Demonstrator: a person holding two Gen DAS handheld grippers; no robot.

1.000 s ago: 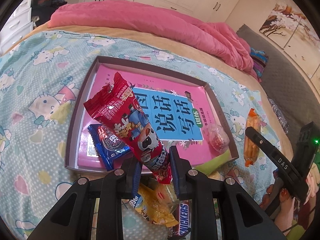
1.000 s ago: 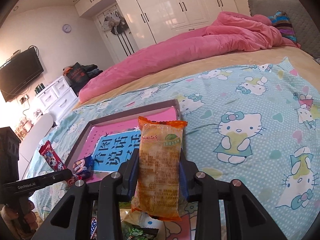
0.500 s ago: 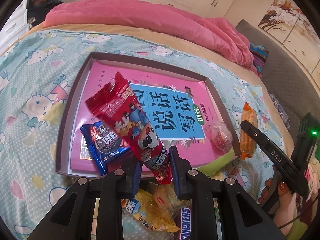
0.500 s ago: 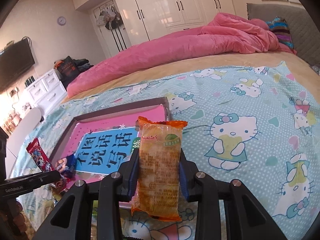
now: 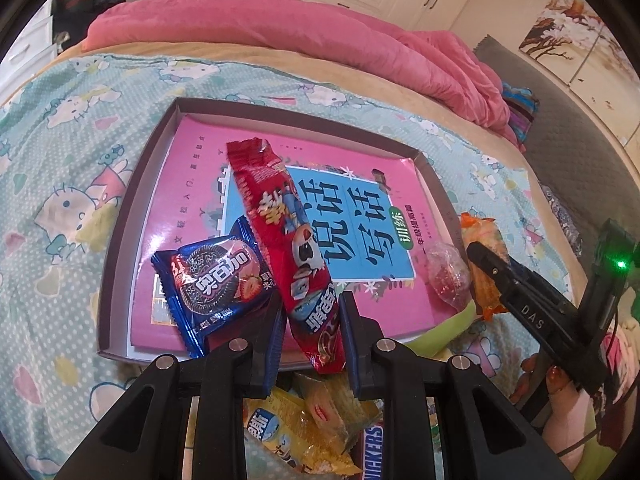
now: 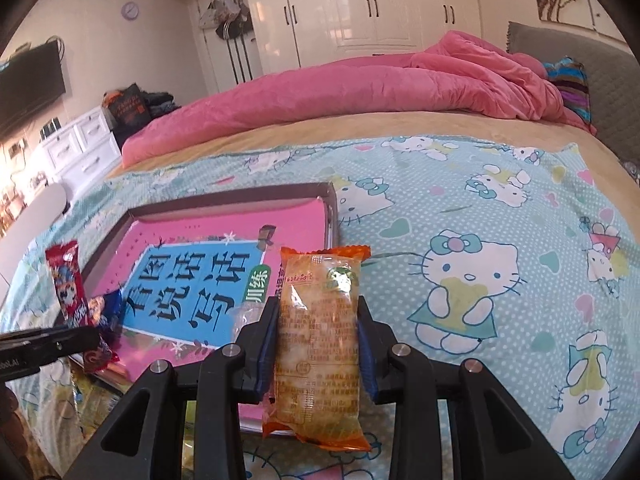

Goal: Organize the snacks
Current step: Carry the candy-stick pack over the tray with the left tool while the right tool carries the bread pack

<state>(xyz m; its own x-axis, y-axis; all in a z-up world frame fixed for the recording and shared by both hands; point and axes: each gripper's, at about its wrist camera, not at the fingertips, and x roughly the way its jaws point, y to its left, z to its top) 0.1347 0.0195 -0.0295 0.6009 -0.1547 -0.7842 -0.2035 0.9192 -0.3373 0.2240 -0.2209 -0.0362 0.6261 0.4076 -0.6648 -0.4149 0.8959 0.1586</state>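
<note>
We've got the left tool (image 5: 310, 334) clamped on the red snack packet (image 5: 286, 248), over the tray (image 5: 120, 248) at six o'clock; our right tool (image 6: 318, 344) grips the orange snack pack (image 6: 318, 336) above the bed (image 6: 500, 216).

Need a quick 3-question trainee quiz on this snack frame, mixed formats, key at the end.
1. True or false: the left hand-held gripper holds the red snack packet.
2. What does the right hand-held gripper grip? A) orange-ended pastry packet B) Snickers bar C) nothing
3. Fill in: the blue Oreo packet lies inside the ___, on the pink book.

Key: 1 true; 2 A; 3 tray.
</note>
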